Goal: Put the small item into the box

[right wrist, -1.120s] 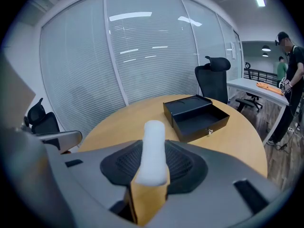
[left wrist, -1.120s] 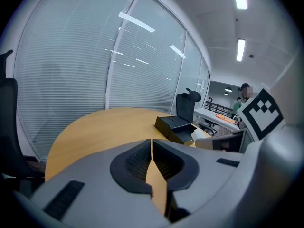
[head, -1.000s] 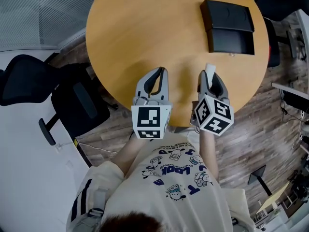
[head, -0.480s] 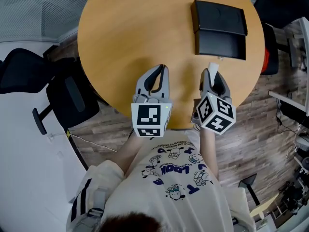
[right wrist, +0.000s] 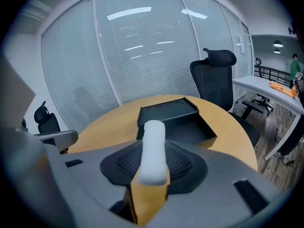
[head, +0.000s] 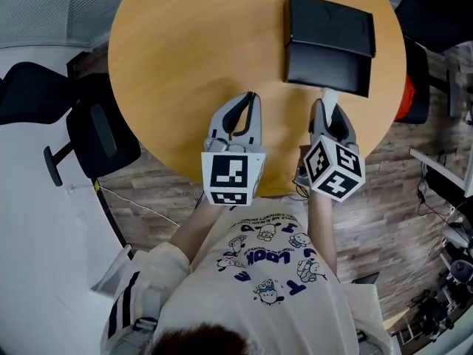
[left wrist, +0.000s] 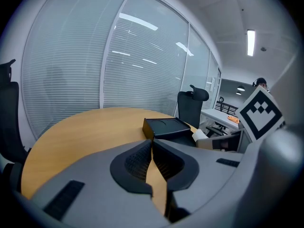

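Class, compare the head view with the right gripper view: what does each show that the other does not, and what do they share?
Only the head view shows the person's printed shirt and the right tongs' own marker cube. Only the right gripper view shows the ribbed pads pressing on the small white item, and a distant person. Both show that item held in the right tongs, the open black box ahead of it, and the round wooden table.

Head view: steeply down from overhead onto round table [head: 185, 65]. Gripper views: low and close behind own jaws, facing forward across it. Black box [head: 329, 46] shared by all three.
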Motion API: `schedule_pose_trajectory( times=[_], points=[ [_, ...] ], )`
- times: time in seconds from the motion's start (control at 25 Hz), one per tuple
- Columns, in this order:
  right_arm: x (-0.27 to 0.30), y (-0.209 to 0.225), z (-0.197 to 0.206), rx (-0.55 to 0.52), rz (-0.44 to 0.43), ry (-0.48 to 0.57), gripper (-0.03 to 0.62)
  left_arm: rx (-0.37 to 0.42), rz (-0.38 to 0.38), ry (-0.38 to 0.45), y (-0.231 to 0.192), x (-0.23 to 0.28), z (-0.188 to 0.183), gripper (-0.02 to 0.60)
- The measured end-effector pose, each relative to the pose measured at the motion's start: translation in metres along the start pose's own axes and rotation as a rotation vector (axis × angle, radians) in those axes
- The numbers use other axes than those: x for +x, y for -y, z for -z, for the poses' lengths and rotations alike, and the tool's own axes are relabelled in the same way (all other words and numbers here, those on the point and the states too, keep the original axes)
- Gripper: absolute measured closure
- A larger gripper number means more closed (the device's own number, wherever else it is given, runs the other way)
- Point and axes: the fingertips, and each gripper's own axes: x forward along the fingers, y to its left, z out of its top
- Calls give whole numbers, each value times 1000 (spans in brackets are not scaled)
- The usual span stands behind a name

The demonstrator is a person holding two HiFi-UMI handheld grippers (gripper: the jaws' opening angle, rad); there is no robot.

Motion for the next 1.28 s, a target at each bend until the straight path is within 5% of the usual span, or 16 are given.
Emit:
schedule_pose_trajectory(
  times=[1.28],
  points=[
    [80,55,-30,-47,-66,-71,436,-21,-51,-58,42,79,10,558]
  ],
)
